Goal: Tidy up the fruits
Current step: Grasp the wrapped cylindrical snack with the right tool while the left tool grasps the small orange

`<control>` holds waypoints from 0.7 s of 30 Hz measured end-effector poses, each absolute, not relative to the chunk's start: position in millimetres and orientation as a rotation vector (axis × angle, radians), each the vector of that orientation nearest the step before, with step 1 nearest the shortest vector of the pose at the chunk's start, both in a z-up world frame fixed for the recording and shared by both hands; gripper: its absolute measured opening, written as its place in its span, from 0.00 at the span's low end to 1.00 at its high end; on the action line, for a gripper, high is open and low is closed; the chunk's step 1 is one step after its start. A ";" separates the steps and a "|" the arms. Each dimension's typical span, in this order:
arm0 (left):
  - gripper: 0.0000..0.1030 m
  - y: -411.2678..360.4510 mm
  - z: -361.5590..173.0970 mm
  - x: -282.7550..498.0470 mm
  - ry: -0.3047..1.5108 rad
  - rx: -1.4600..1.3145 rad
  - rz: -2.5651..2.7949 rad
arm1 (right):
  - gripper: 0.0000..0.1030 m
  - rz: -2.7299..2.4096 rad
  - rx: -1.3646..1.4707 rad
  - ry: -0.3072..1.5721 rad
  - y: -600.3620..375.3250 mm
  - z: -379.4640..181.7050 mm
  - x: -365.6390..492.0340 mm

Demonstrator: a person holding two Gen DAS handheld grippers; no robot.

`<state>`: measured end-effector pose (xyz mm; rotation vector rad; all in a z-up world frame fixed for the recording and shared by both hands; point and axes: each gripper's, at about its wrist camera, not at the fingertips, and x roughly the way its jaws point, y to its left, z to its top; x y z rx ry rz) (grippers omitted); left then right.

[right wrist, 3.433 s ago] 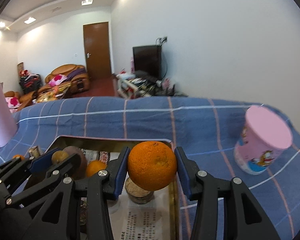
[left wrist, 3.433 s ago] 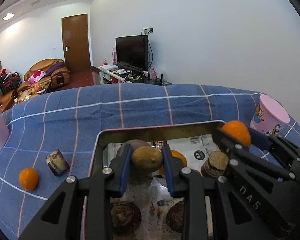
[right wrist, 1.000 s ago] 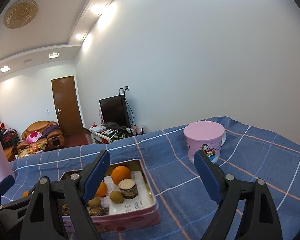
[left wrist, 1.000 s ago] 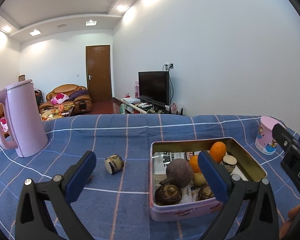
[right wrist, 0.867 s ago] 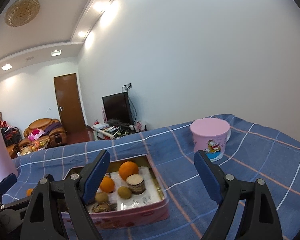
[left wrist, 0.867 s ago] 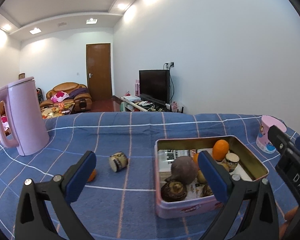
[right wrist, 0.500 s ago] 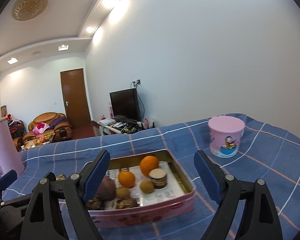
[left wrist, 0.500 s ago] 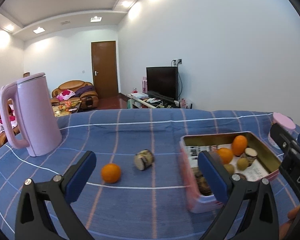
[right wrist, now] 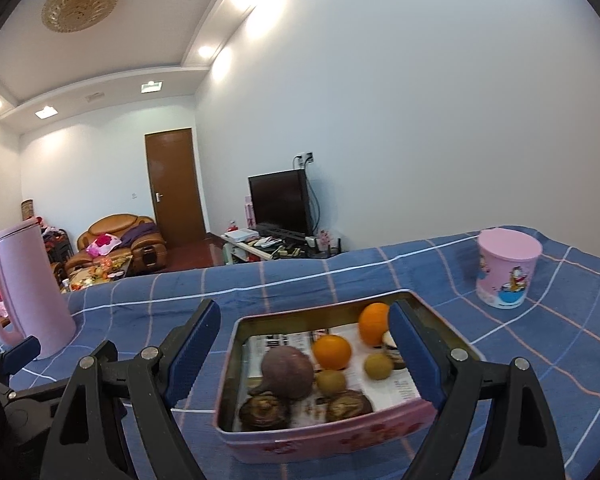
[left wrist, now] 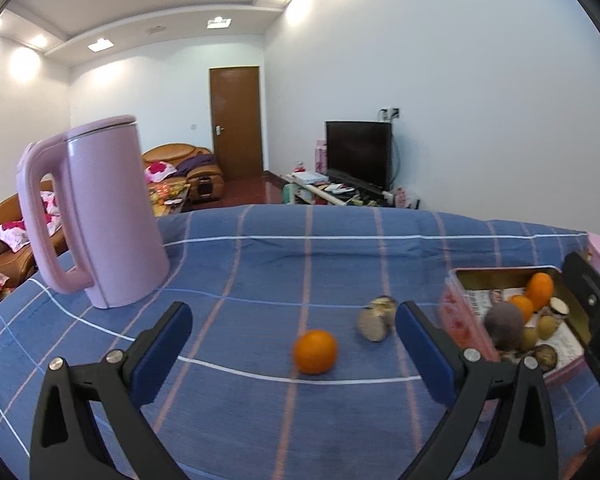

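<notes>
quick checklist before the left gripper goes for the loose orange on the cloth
1. Left gripper open and empty: ok.
2. Loose orange in plain sight between the fingers: ok.
3. Brown cut fruit apart from the orange: ok, though close beside it.
4. Space left in the pink tin: ok, bare paper at the back.
5. Right gripper open, holding nothing: ok.
6. Kettle away from the path: ok.

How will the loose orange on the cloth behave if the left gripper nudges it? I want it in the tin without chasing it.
The orange looks round and sits free on flat cloth, so it would probably roll. Its skin seems firm, likely not fragile. The open left gripper spans wider than it, so closing from both sides looks safer than pushing.
</notes>
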<state>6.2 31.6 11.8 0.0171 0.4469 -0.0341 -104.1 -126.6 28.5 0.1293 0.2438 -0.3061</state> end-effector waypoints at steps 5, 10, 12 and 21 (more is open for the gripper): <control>1.00 54.1 8.7 27.1 0.469 0.035 0.039 | 0.84 -0.282 0.112 0.273 -112.6 26.2 -87.6; 1.00 79.2 5.5 43.5 0.493 0.045 0.131 | 0.84 -0.220 0.046 0.299 -89.6 24.0 -67.6; 1.00 91.3 3.1 48.8 0.521 -0.002 0.144 | 0.84 -0.189 0.024 0.308 -80.9 23.6 -59.2; 1.00 105.7 -7.4 60.5 0.610 -0.031 0.179 | 0.56 -0.012 -0.074 0.529 -48.6 5.4 10.2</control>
